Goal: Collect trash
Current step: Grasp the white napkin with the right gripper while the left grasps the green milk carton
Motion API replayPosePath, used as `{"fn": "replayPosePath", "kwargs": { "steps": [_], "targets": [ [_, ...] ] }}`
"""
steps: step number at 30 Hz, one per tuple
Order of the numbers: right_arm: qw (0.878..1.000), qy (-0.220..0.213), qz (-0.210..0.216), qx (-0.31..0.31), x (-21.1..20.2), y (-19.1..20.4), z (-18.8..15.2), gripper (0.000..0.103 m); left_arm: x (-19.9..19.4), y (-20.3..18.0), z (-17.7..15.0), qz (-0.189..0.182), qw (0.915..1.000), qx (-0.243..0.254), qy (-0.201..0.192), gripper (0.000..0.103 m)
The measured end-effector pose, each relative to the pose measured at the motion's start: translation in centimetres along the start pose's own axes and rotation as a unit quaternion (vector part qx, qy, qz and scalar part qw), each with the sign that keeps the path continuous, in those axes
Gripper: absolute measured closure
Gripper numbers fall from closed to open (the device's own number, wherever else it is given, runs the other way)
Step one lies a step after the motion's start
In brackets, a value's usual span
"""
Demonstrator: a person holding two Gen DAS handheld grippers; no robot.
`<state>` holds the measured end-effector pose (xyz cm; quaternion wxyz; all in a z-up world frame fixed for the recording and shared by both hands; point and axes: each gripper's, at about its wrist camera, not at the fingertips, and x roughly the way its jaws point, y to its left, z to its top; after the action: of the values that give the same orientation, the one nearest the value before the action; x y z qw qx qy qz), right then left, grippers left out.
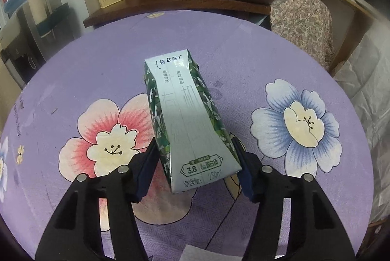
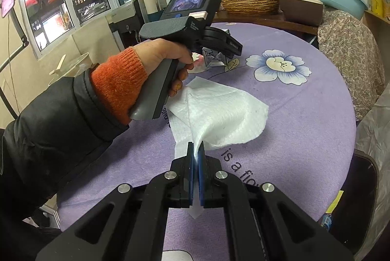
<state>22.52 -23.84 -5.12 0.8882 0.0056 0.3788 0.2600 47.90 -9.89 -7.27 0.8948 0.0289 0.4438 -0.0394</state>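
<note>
A round table (image 1: 73,80) under a purple flowered cloth carries a milk carton (image 1: 187,114) lying on its side near the middle and a white tissue (image 2: 219,112) nearer the front edge. The left gripper (image 1: 195,161) has its pads against both sides of the carton's near end, gripping it. The right gripper (image 2: 195,156) is pinched tight on a corner of the tissue, lifting that corner off the cloth, while the rest still lies there.
</note>
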Motion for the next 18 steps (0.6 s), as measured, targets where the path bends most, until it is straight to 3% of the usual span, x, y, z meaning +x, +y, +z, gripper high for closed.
{"fn": "replayPosePath", "kwargs": {
  "steps": [18],
  "targets": [
    [0.998, -0.027, -0.057, 0.028, -2.0, -2.9, -0.9, 0.099, -4.9, 3.9, -3.6, -0.061, 0.9973, -0.004, -0.041, 0.052]
  ]
}}
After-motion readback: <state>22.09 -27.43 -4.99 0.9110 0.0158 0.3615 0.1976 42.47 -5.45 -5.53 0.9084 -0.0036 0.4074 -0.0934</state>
